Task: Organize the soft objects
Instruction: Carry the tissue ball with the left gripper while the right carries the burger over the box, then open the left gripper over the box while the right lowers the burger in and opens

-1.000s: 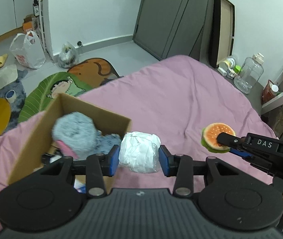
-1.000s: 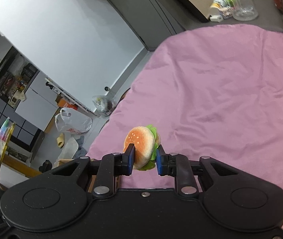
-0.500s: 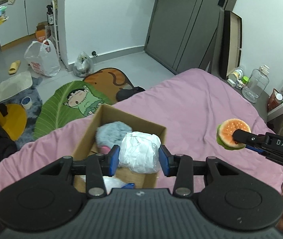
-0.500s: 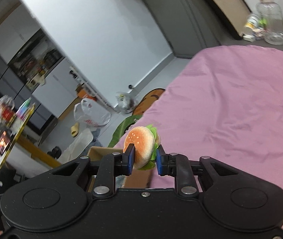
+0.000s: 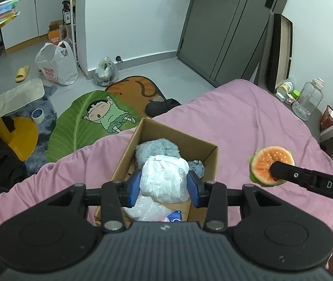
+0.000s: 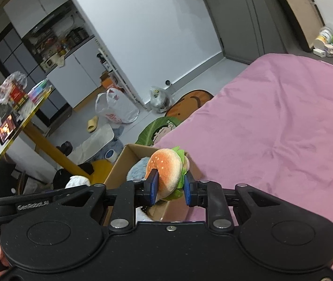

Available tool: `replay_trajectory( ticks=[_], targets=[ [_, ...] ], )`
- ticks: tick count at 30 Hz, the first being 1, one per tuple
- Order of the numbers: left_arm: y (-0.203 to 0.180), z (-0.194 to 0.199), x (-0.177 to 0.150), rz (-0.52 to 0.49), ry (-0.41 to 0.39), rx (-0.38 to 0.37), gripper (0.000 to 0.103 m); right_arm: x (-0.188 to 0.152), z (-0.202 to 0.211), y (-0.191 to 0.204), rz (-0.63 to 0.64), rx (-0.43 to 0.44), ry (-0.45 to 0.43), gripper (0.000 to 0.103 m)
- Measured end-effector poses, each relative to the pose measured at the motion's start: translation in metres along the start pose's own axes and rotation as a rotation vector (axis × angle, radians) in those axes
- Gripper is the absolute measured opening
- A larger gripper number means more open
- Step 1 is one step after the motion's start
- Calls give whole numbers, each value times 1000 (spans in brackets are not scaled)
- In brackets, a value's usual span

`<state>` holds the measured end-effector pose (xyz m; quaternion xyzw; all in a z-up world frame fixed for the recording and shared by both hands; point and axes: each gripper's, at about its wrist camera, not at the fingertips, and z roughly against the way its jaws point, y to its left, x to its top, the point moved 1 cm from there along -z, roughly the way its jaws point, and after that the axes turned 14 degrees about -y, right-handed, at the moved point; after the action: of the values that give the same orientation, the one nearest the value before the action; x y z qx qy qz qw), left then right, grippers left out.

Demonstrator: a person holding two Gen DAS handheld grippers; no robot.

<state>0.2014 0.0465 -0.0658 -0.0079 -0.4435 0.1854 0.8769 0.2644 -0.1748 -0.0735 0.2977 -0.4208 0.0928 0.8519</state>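
Note:
My left gripper [image 5: 164, 185] is shut on a white plastic-wrapped soft bundle [image 5: 164, 178] and holds it above the open cardboard box [image 5: 211, 164] on the pink bed. The box holds a grey-blue fluffy toy [image 5: 157, 149] and a clear plastic bag [image 5: 147, 208]. My right gripper [image 6: 168, 188] is shut on a plush burger [image 6: 166, 173], held in the air just right of the box [image 6: 121, 161]. The burger [image 5: 269, 166] and the right gripper's finger show in the left wrist view too.
The pink bedspread [image 5: 248, 121] stretches right and back. Off the bed's left edge are a green leaf rug [image 5: 91, 121], an orange cat rug [image 5: 138, 89], plastic bags [image 5: 56, 63] and a yellow table base [image 5: 18, 135]. A clear jug [image 5: 309, 100] stands at the far right.
Both grippers have risen and drawn back. The white bundle has moved left from beside the box to over its opening. The burger has moved left toward the box's right wall.

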Motion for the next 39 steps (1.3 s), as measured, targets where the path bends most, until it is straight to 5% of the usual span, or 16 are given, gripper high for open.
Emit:
replay_trajectory(
  ticks=[26, 33, 39],
  targets=[
    [14, -78, -26, 87, 156, -118, 41, -14, -39, 25, 70, -78, 96, 23],
    [21, -92, -28, 115, 179, -147, 57, -17, -48, 27, 71, -87, 116, 23],
    [43, -92, -20, 150, 158, -115, 57, -20, -58, 37, 96, -79, 138, 24]
  ],
)
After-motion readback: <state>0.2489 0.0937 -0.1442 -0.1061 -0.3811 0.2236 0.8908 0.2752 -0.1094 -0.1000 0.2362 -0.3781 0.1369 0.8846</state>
